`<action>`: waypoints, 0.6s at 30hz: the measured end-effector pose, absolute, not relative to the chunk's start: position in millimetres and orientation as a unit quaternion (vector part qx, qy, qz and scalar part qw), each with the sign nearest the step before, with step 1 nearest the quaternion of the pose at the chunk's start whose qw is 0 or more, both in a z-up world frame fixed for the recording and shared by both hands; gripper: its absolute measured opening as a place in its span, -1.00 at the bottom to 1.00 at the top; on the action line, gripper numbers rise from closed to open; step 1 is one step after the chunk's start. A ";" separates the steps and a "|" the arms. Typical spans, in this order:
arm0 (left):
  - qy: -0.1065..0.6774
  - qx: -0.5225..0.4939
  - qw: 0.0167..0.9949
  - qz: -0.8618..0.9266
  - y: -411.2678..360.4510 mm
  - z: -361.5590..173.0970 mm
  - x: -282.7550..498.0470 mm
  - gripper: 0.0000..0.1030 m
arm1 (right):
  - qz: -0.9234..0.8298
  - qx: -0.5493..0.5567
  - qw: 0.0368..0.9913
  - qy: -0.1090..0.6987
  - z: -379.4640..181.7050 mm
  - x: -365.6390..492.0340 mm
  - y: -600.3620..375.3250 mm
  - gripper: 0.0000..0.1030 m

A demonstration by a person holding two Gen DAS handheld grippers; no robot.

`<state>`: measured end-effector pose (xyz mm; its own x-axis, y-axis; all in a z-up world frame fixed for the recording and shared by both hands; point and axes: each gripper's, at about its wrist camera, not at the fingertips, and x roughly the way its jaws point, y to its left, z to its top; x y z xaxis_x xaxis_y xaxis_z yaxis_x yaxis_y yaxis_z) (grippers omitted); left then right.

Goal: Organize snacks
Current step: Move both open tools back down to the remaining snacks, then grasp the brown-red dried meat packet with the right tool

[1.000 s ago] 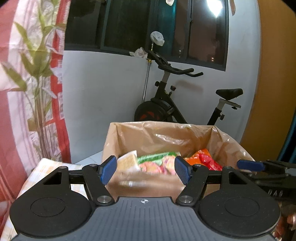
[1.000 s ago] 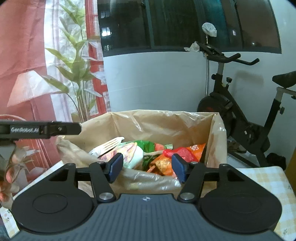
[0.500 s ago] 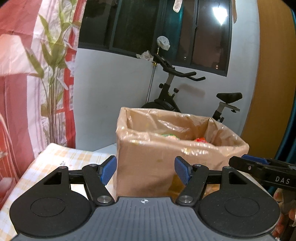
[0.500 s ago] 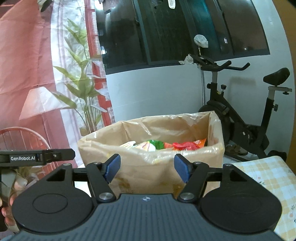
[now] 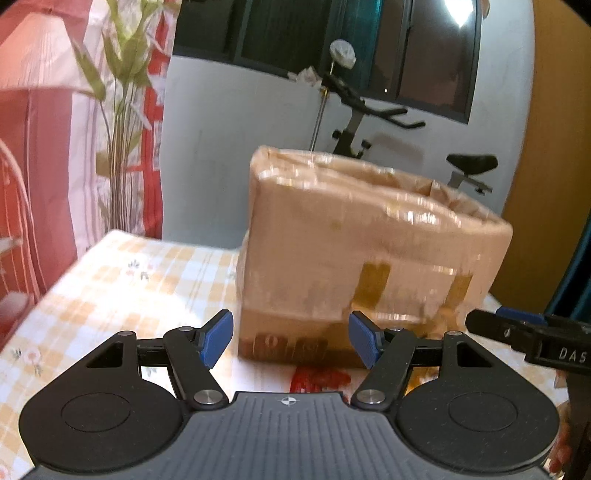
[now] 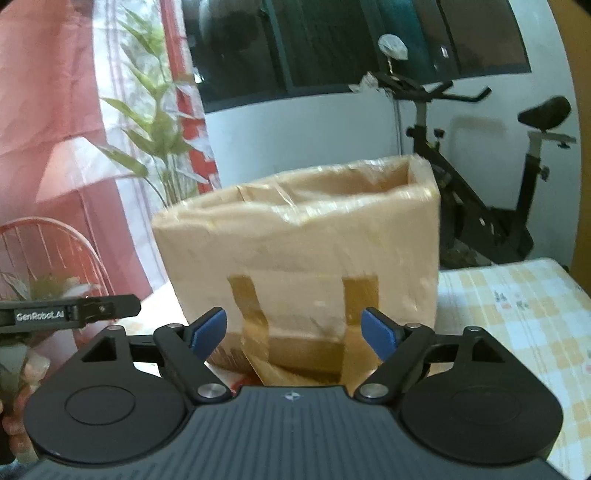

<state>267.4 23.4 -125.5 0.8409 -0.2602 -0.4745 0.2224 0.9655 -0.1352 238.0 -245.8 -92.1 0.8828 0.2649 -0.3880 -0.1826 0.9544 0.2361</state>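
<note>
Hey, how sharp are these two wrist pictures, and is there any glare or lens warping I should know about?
Left wrist view: the cardboard box is motion-smeared, the left gripper stays crisp, a bright reflection flares in the window. Right wrist view: same smeared box, sharp right gripper, fisheye bending the window frame.

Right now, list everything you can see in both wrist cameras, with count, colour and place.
Plastic-wrapped cardboard box: one, tan with brown tape strips, standing on the table just ahead of both grippers.
Checked tablecloth: one, yellow and white, covering the table.
Red packet: one, blurred, on the table in front of the box.
Exercise bike: one, black, by the white wall behind the box.
Leafy plant: one, green, beside the red-and-white curtain.
Window: one, dark, above the wall.
Left gripper: black with blue pads, open, empty.
Right gripper: same, jaws just opened further, empty.
</note>
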 end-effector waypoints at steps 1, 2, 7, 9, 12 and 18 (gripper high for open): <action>0.256 -0.036 0.958 -0.125 22.9 -129.1 266.4 0.38 | 0.115 0.097 0.965 0.215 -95.4 236.9 -246.5 0.61; 0.259 -0.034 0.957 -0.125 22.9 -132.1 266.1 0.38 | 0.113 0.098 0.964 0.218 -98.7 235.9 -247.2 0.62; 0.273 -0.031 0.954 -0.119 23.5 -144.7 266.1 0.38 | 0.105 0.098 0.961 0.236 -114.6 231.1 -249.9 0.62; 0.278 -0.029 0.953 -0.117 22.3 -149.8 263.5 0.38 | 0.102 0.100 0.959 0.243 -120.1 229.9 -251.0 0.62; 0.288 -0.026 0.951 -0.112 21.6 -157.4 262.6 0.38 | 0.096 0.098 0.957 0.255 -128.7 228.4 -250.4 0.62; 0.315 -0.021 0.943 -0.104 21.1 -172.1 262.6 0.37 | 0.085 0.083 0.951 0.284 -147.2 225.6 -247.9 0.62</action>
<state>262.6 21.1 -172.1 0.7795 -0.2104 -0.5900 0.1836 0.9773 -0.1059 225.6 -247.9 -147.2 0.8237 0.2098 -0.5268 -0.1150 0.9715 0.2071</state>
